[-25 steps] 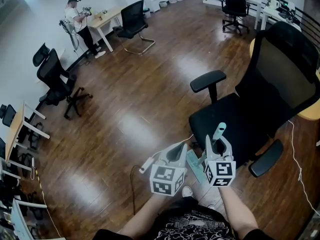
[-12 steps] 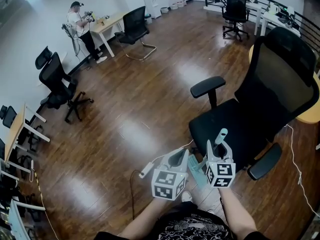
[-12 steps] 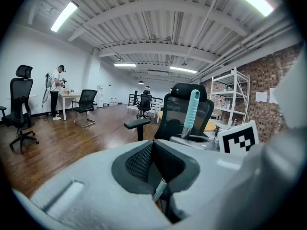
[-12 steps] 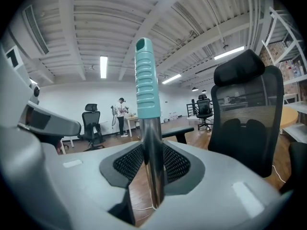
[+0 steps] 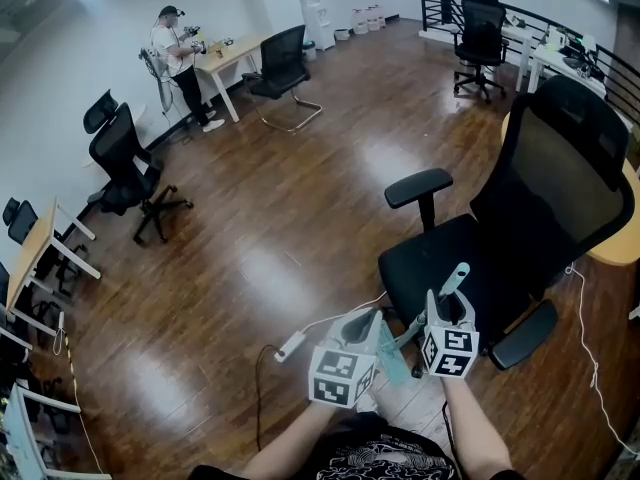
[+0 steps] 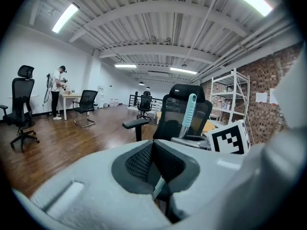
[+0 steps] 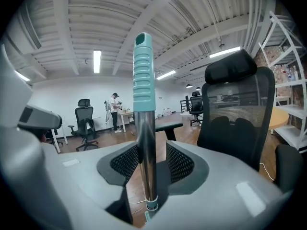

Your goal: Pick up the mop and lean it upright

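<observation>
The mop has a teal grip [image 7: 143, 75] on a shiny metal pole [image 7: 146, 147]. Its teal head [image 5: 388, 356] lies low between my two grippers. The pole stands nearly upright between the pads of my right gripper [image 5: 445, 303]. Those jaws have just been opening: the pole sits against the left pad [image 7: 127, 162] with a gap to the other. The grip [image 5: 456, 278] leans toward the black office chair [image 5: 500, 228]. My left gripper [image 5: 365, 320] is just left of the mop, pads together; a sliver of pole [image 6: 158, 188] shows below them.
The chair's armrest [image 5: 420, 183] and seat are right behind the mop. A white cable [image 5: 300, 336] runs over the wood floor at the left. A round yellow table [image 5: 615, 248] is at the right edge. A person [image 5: 180, 53] stands by a desk far back, among other chairs.
In the head view my right gripper and the mop handle have shifted right and a little lower. The handle now tilts more toward the chair. The left gripper has barely moved.
</observation>
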`<action>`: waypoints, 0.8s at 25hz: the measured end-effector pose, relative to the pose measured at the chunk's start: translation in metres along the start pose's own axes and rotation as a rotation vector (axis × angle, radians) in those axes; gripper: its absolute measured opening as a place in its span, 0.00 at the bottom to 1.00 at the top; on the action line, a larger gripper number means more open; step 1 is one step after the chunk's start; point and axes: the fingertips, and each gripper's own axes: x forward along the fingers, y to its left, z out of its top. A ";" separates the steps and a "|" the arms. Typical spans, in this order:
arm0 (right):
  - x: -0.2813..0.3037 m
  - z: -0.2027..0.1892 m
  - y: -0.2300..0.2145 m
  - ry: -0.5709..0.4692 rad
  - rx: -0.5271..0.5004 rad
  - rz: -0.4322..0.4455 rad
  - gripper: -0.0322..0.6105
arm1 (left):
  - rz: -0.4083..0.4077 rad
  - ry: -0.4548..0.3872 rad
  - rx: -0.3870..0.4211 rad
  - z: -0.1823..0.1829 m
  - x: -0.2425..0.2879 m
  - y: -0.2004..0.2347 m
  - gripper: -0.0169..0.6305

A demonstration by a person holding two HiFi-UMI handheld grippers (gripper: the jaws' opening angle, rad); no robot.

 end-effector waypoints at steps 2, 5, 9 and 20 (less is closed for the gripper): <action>-0.002 -0.002 -0.002 0.005 0.000 0.002 0.30 | 0.005 -0.007 0.000 0.001 -0.001 -0.002 0.03; -0.003 -0.003 -0.001 0.013 -0.005 0.010 0.30 | 0.009 -0.013 -0.001 0.003 -0.003 -0.005 0.03; -0.010 -0.001 0.003 0.013 -0.012 0.025 0.30 | 0.016 -0.019 -0.003 0.002 -0.007 -0.009 0.03; -0.055 0.022 0.024 -0.049 -0.051 0.110 0.29 | 0.032 -0.050 -0.007 0.006 -0.016 -0.036 0.03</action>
